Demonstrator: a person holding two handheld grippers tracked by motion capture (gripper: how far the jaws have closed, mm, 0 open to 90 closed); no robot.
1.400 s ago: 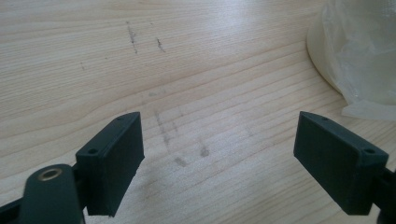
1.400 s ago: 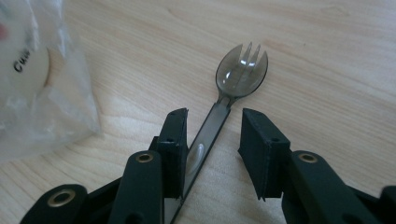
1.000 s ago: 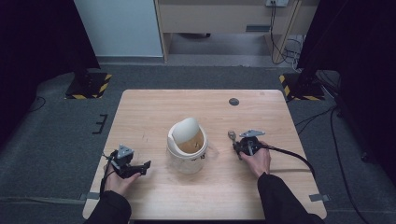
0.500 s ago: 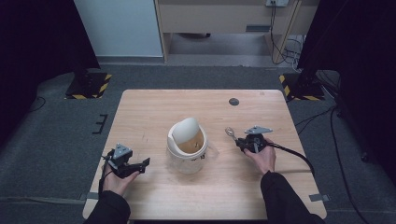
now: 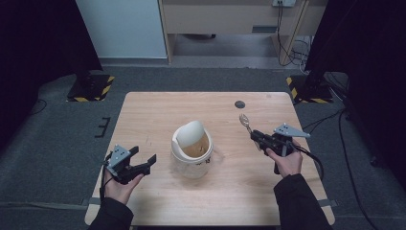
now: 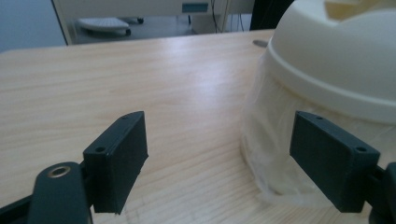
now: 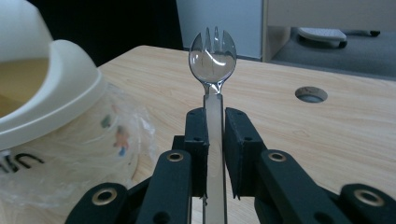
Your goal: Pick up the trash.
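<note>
A small cream bin [image 5: 192, 147] with a swing lid and a clear plastic liner stands at the table's middle; its lid is tipped, showing the inside. My right gripper [image 5: 255, 135] is shut on a clear plastic spork [image 5: 245, 120], whose head sticks out past the jaws, right of the bin. In the right gripper view the spork [image 7: 213, 60] stands upright between the pads, the bin [image 7: 44, 107] at left. My left gripper [image 5: 143, 159] hovers open and empty left of the bin; its view shows the bin [image 6: 336, 70] close at right.
The wooden table [image 5: 143, 115] has a round cable hole [image 5: 240, 104] at the back right. Cables trail from both grippers. Dark floor surrounds the table, with yellow-black striped stands at the far corners.
The right hand has lifted the spork off the table and carried it up and away. The left gripper has risen a little and stays open.
</note>
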